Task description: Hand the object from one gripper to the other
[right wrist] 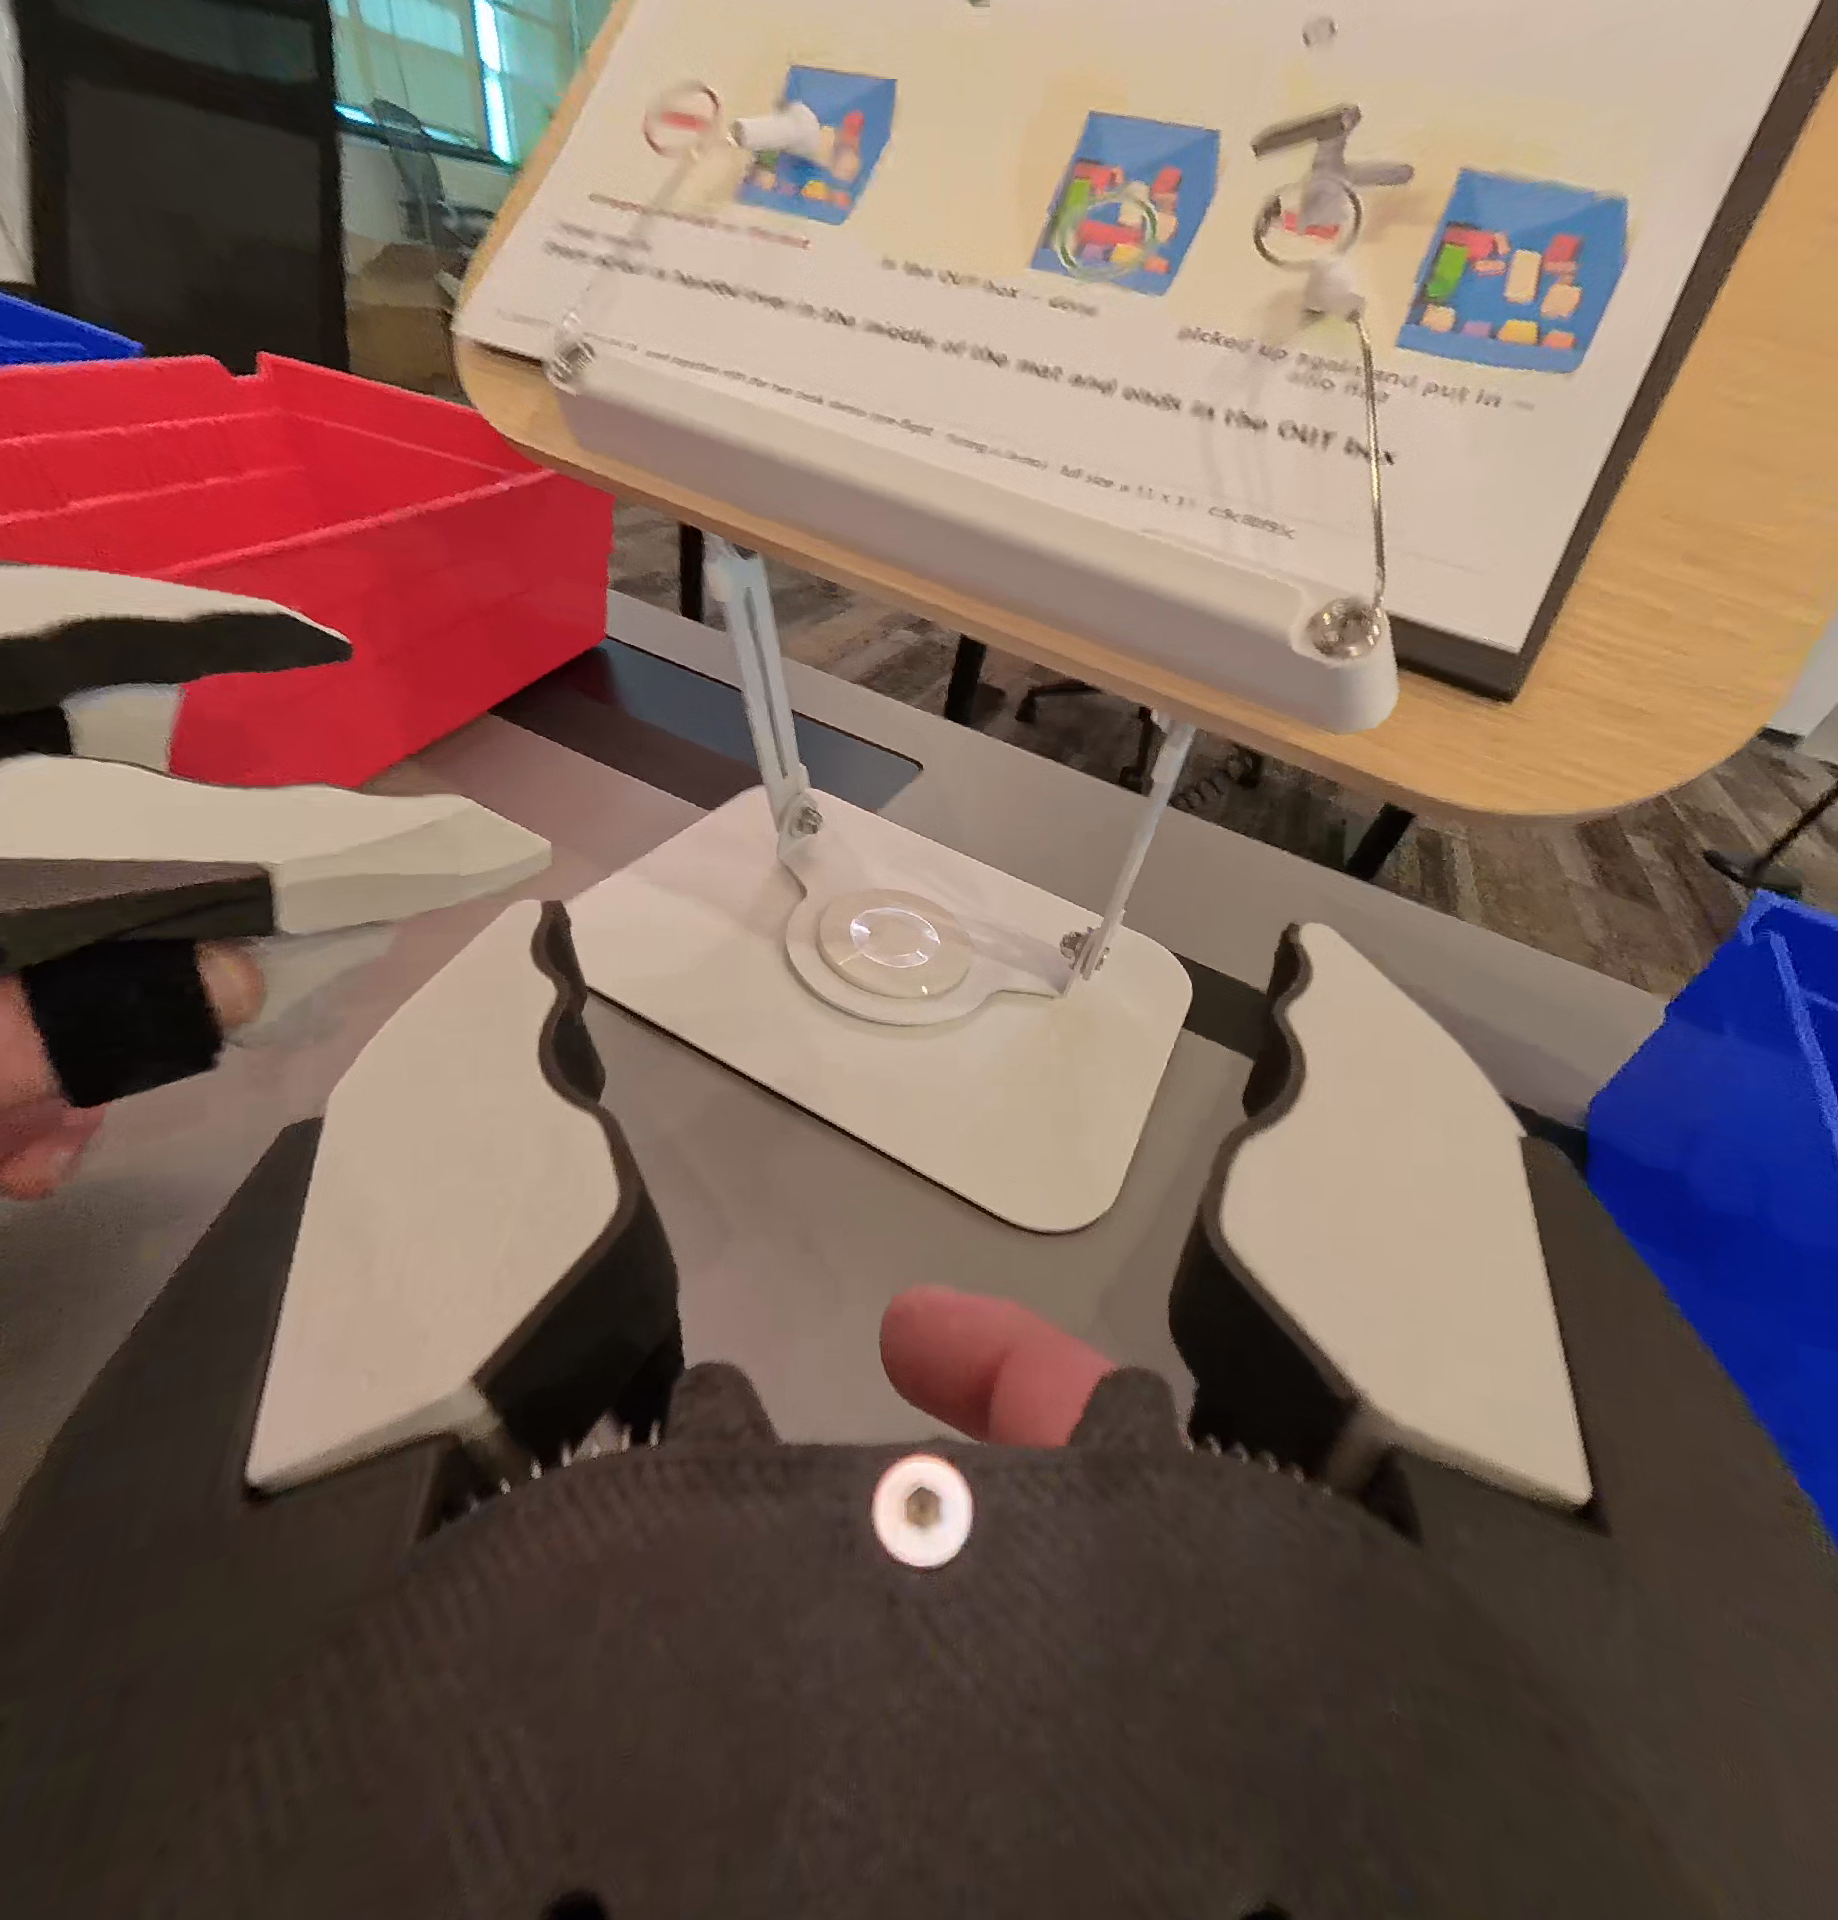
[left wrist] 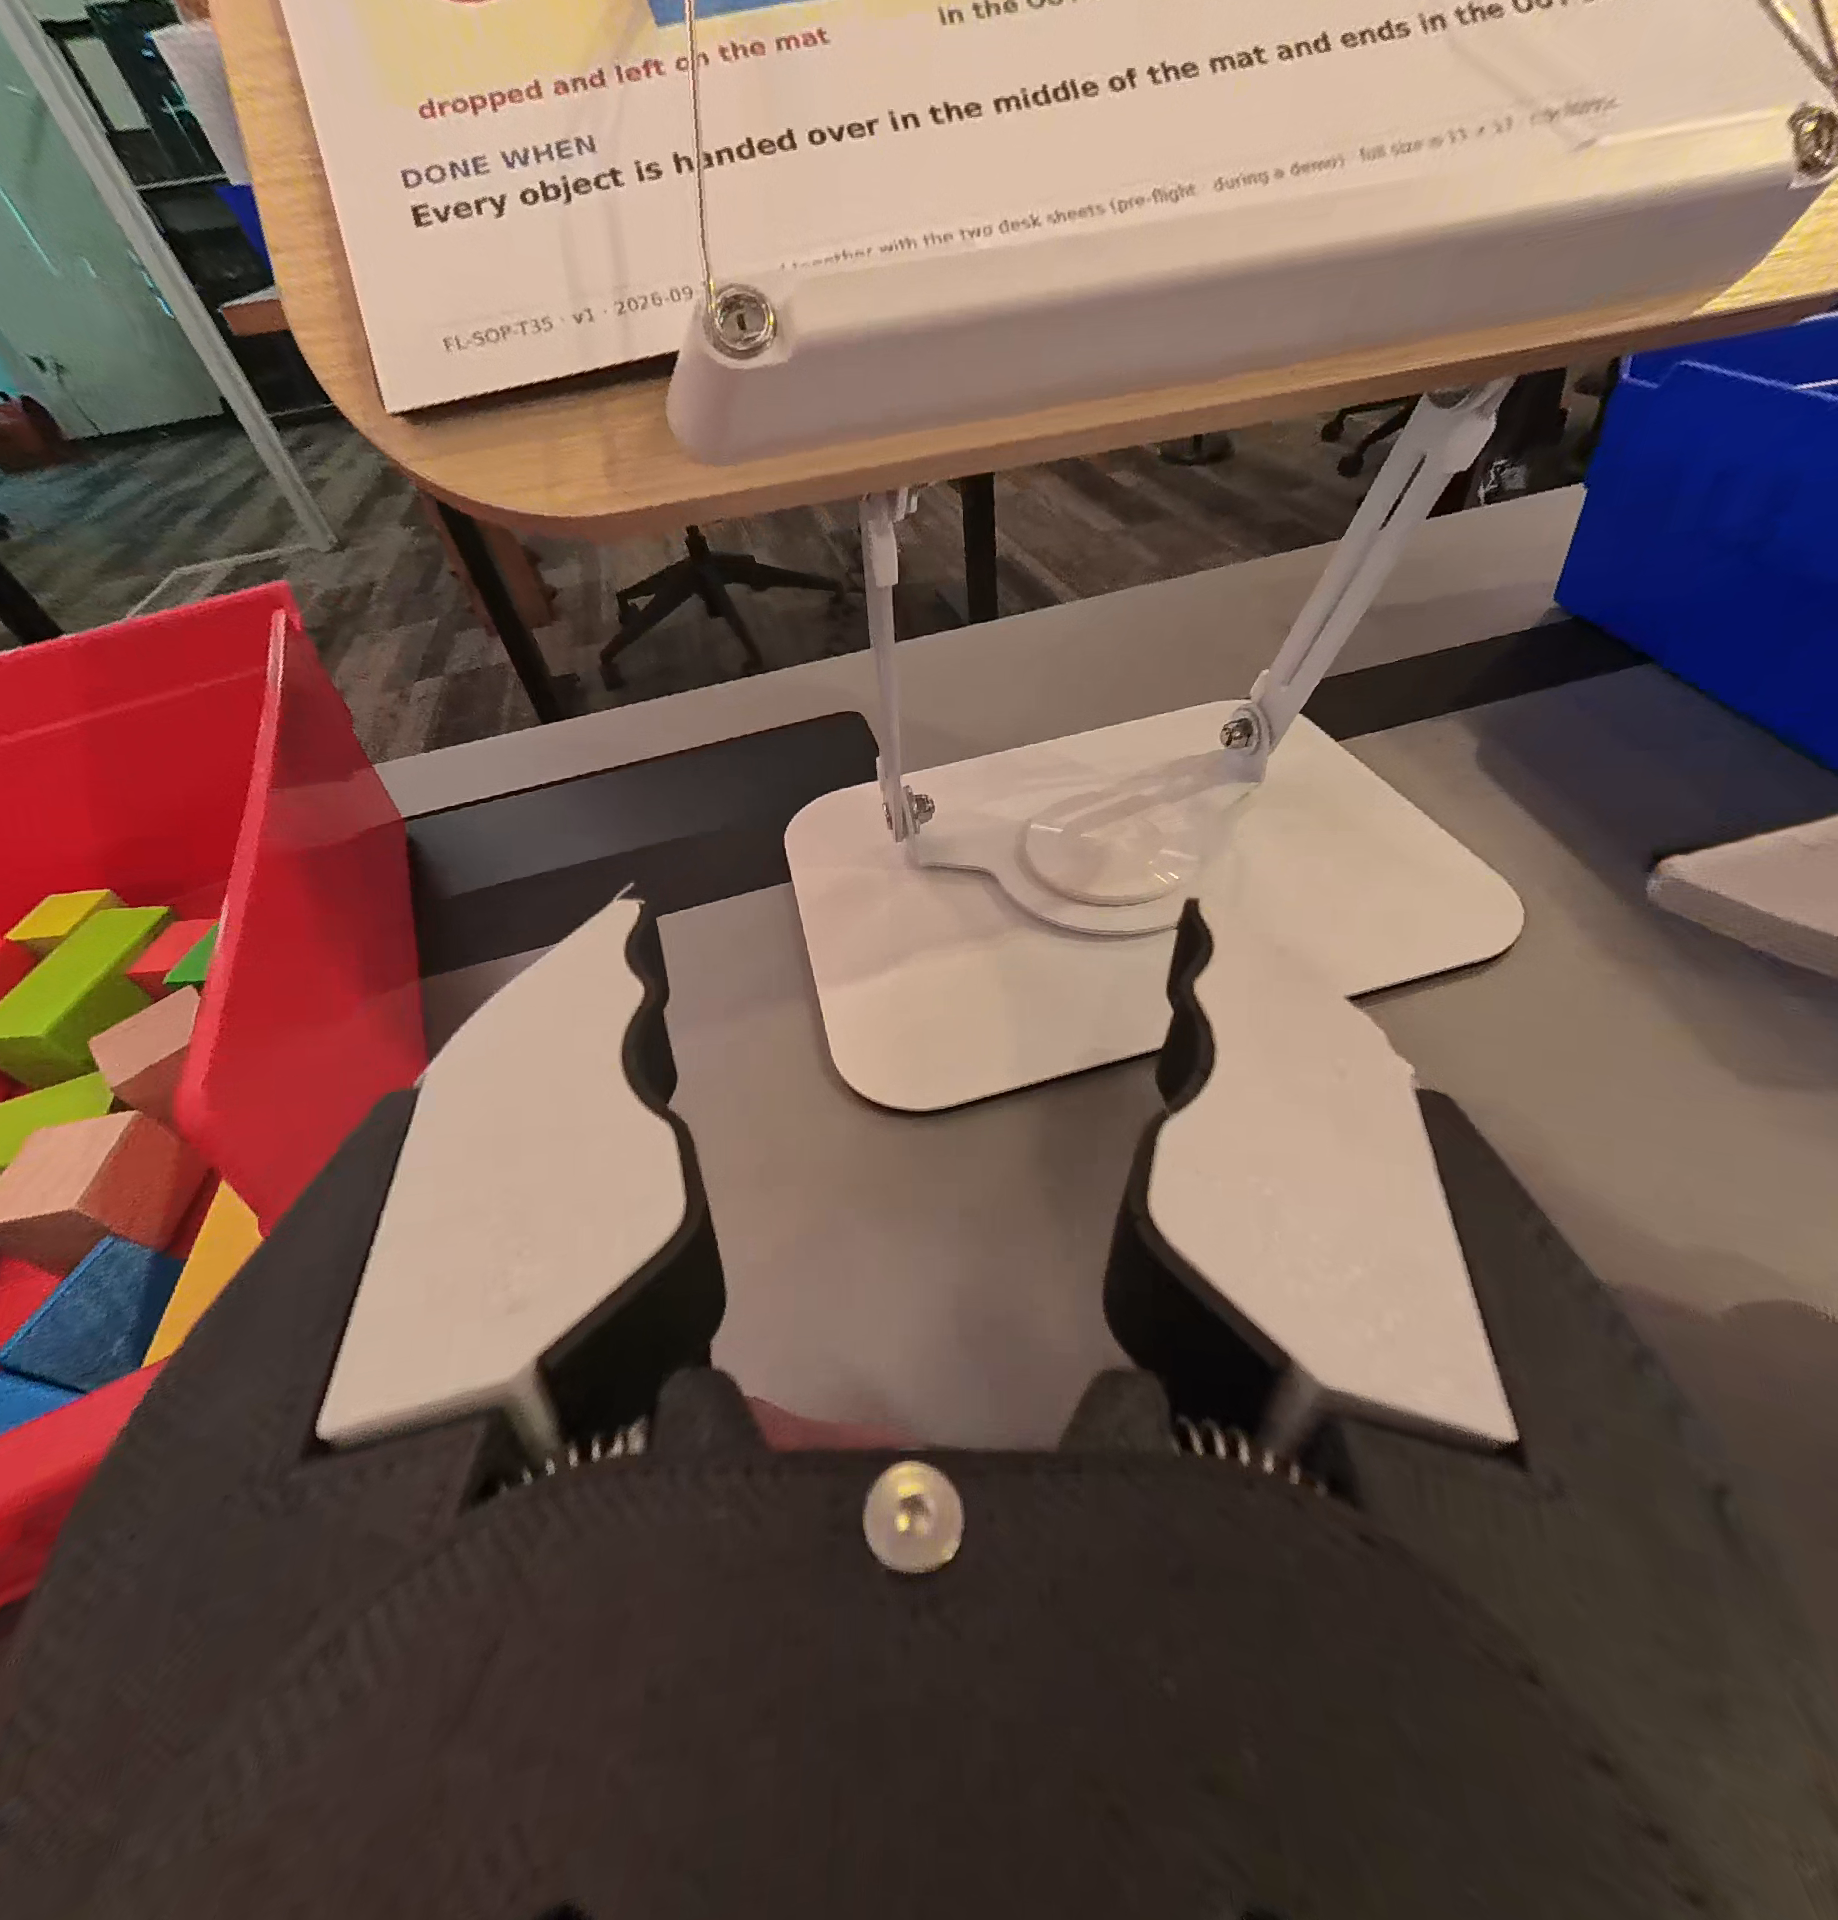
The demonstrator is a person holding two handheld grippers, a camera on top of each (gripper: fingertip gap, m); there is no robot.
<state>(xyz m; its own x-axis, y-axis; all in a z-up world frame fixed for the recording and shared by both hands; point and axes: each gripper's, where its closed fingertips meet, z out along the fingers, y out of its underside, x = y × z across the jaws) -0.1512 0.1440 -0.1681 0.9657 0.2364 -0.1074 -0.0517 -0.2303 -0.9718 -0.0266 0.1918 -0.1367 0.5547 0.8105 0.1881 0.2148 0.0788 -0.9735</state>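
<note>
Both hand-held grippers, left (left wrist: 915, 935) and right (right wrist: 920, 956), gape wide, grasping nothing, above the desk (left wrist: 894, 1195). Blocks (left wrist: 73, 1091) lie in the red bin (left wrist: 302, 935) at left.

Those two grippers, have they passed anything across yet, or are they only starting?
Only starting, it seems. The left gripper and right gripper both stand open with nothing between their fingers. The wooden blocks still lie in the red bin. Left: pick one up, hand it over; the blue bin's contents are hidden.
</note>
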